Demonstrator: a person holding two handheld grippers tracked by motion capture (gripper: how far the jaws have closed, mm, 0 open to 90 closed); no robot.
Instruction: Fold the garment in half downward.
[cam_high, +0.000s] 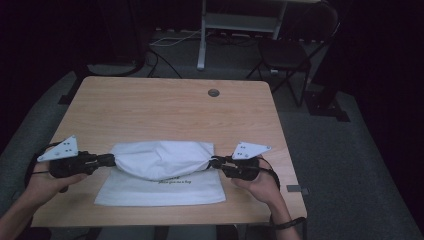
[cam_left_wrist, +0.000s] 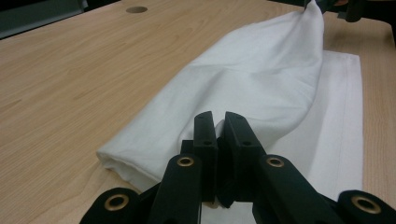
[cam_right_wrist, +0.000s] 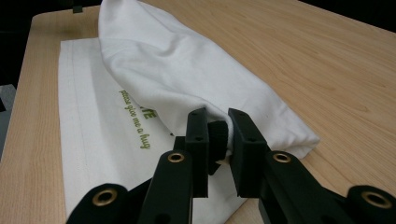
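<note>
Dark floor and a black chair (cam_high: 288, 52) lie beyond a pale wooden table (cam_high: 165, 107), which has a small round hole (cam_high: 213, 92) near its far edge.

On the near half of the table lies a white cloth bag (cam_high: 162, 172) with a line of green lettering (cam_right_wrist: 137, 120) across it. Its lower part lies flat on the wood, while its upper part is doubled over toward the person into a puffed fold that sags in the middle. The bag's long axis runs from left to right across the table, parallel to the near edge.

At the left end of that fold is the left gripper (cam_high: 109, 160), held in the person's left hand (cam_high: 42, 182). In the left gripper view its jaws are pressed nearly together on the gathered corner of the cloth, and the fold stretches away from them toward the other gripper (cam_left_wrist: 343, 5).

At the right end is the right gripper (cam_high: 216, 162), held in the right hand (cam_high: 257, 181). In the right gripper view its jaws are narrow and pinch a bunched bit of the cloth between the pads.

The bag thus spans the space between the two grippers, each gripper pointing inward along the bag's length, at opposite ends.
</note>
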